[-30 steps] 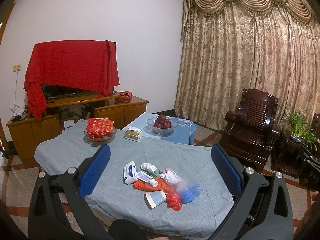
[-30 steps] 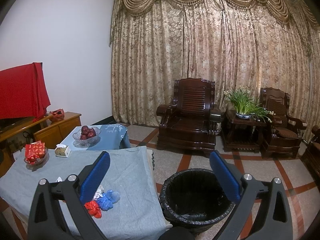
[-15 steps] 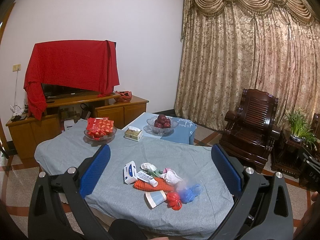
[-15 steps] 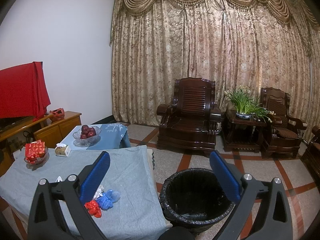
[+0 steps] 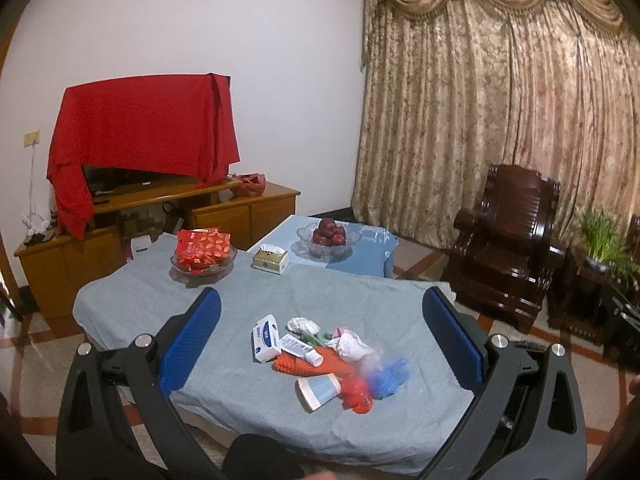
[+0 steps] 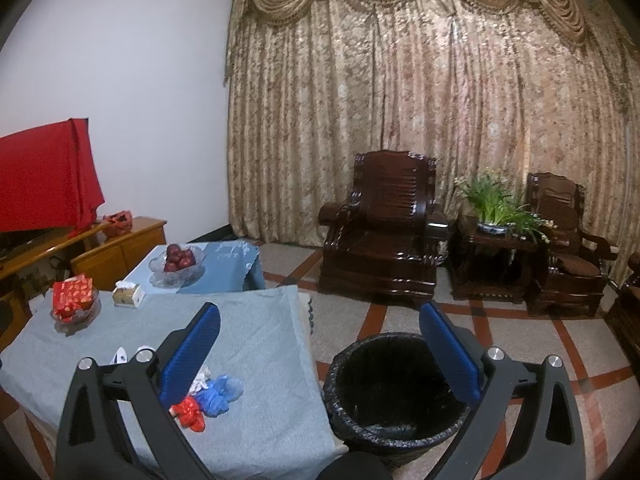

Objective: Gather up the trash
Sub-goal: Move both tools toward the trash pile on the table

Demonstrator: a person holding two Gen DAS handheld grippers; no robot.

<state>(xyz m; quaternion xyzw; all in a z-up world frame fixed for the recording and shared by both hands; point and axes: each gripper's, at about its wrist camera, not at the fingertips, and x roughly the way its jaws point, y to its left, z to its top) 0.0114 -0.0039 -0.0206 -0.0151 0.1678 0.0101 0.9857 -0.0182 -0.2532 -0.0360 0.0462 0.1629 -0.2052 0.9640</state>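
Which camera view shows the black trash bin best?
The right wrist view: the trash bin stands whole on the floor beside the table, between the open right gripper fingers. The left wrist view does not show it.

a low table (image 5: 128, 300) draped in a grey-blue cloth fills the space ahead of the left claw (image 5: 320, 332). between that claw's fingers lies a heap of trash: a white-and-blue box (image 5: 265, 338), a white tube (image 5: 301, 349), an orange ridged piece (image 5: 308, 365), crumpled tissue (image 5: 351, 345), a paper cup (image 5: 318, 391) on its side, red (image 5: 355, 393) and blue (image 5: 387, 377) plastic wads. beyond the fingertips sit a glass dish of red packets (image 5: 202, 254), a tissue box (image 5: 271, 260) and an apple bowl (image 5: 329, 238). on the floor (image 6: 540, 340), between the right claw's fingers, stands a black-lined bin (image 6: 394, 394).
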